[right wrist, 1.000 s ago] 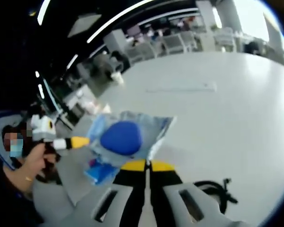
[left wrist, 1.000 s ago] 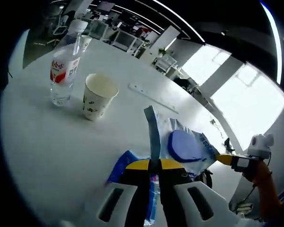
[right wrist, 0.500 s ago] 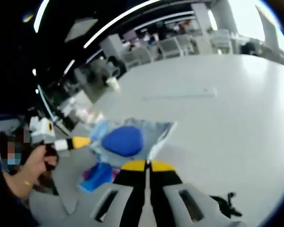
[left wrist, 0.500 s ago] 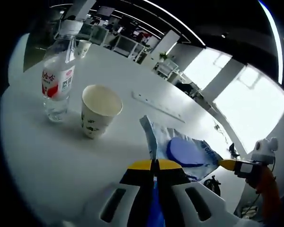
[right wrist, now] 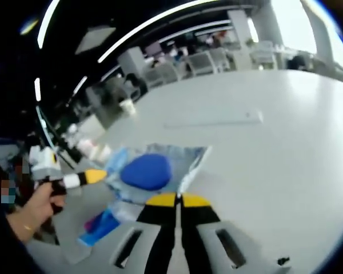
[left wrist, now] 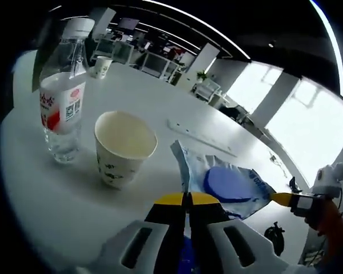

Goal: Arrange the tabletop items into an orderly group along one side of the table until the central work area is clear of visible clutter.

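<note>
A clear plastic packet point(left wrist: 217, 171) with a blue round pad point(left wrist: 227, 184) inside is held between both grippers. My left gripper point(left wrist: 187, 200) is shut on its near edge. My right gripper point(right wrist: 178, 200) is shut on another edge of the packet point(right wrist: 186, 165); its yellow tip point(left wrist: 283, 198) meets the packet's far corner in the left gripper view. A paper cup point(left wrist: 124, 148) stands open just left of the packet. Left of the cup a water bottle point(left wrist: 60, 108) with a red and white label stands upright. A long clear ruler point(left wrist: 200, 136) lies flat beyond them.
The white table point(right wrist: 274, 154) stretches wide to the right of the packet. A second paper cup point(left wrist: 103, 67) stands far back. A blue wrapper point(right wrist: 103, 225) lies under the packet. A small black object point(left wrist: 272, 234) lies at the lower right. A person's hand point(right wrist: 31, 208) holds the left gripper.
Both views have moved with the packet toward the cup and bottle, which now loom larger and closer. The black cable has slid out of the right gripper view. Both grippers stay shut.
</note>
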`<state>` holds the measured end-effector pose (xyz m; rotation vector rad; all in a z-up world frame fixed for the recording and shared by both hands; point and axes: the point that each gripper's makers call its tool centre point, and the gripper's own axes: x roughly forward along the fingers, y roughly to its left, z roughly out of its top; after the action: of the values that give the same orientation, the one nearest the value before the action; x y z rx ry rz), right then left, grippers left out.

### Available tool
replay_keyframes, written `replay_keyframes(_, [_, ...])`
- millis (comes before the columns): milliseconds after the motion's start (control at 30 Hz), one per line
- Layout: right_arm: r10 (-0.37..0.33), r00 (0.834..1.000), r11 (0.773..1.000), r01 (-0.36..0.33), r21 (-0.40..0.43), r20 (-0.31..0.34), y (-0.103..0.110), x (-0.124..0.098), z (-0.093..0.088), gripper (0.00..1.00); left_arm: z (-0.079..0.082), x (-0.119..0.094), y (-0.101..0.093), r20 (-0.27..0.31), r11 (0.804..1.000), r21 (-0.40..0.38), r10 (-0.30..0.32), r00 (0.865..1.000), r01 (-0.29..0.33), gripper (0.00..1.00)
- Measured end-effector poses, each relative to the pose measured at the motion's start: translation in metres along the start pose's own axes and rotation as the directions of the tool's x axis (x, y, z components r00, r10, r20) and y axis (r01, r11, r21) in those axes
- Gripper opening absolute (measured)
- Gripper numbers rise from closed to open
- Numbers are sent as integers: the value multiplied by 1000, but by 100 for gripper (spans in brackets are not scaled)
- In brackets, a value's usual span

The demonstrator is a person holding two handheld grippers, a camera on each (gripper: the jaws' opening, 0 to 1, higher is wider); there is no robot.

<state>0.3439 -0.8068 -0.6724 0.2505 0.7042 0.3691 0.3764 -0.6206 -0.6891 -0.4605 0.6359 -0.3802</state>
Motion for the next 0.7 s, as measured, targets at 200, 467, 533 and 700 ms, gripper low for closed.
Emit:
replay_keyframes(200, [-4, 1000, 1000, 4, 19, 0, -6, 13, -7, 0, -4, 9, 8, -1, 1000, 18, 16, 1000, -16, 0])
replay_keyframes(467, [5, 1000, 1000, -5, 31, -17, -10, 23, -13, 0, -11, 17, 17, -10, 999, 37, 19, 1000, -18, 1])
replay_keyframes(533, [1, 1000, 1000, -1, 28, -22, -11, 26, -14, 0, -13, 19, 19, -7, 999, 34, 19, 1000, -19, 1])
replay_keyframes(700, [10, 1000, 1000, -10, 25, -18, -9, 32, -17, 0, -11, 21, 26, 9, 999, 49, 23, 1000, -23, 1])
